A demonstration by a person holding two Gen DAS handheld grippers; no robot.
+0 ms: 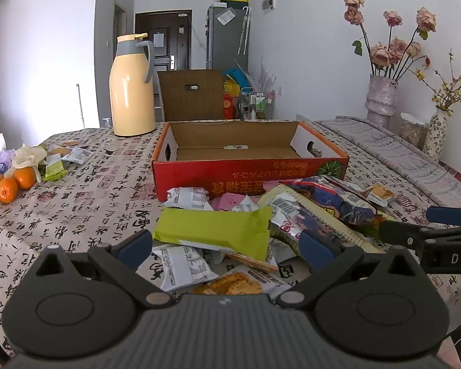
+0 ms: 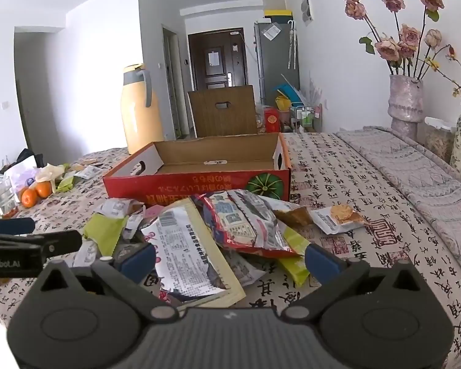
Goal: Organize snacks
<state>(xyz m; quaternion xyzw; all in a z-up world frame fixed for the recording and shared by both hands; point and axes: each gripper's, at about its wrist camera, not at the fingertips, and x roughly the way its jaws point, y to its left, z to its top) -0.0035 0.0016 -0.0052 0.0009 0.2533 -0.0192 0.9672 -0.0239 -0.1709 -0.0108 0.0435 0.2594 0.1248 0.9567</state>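
Snack pile loose on the table, box empty, both grippers spread wide and holding nothing.

Left wrist view: the left gripper stands fully spread above the snack pile, a green packet between its fingers but not pinched; the red cardboard box sits just behind the pile. Right wrist view: the right gripper is likewise wide apart over a large printed packet, gripping nothing; the left gripper's fingers show at the left edge.

Home: fridge, front door, flowers
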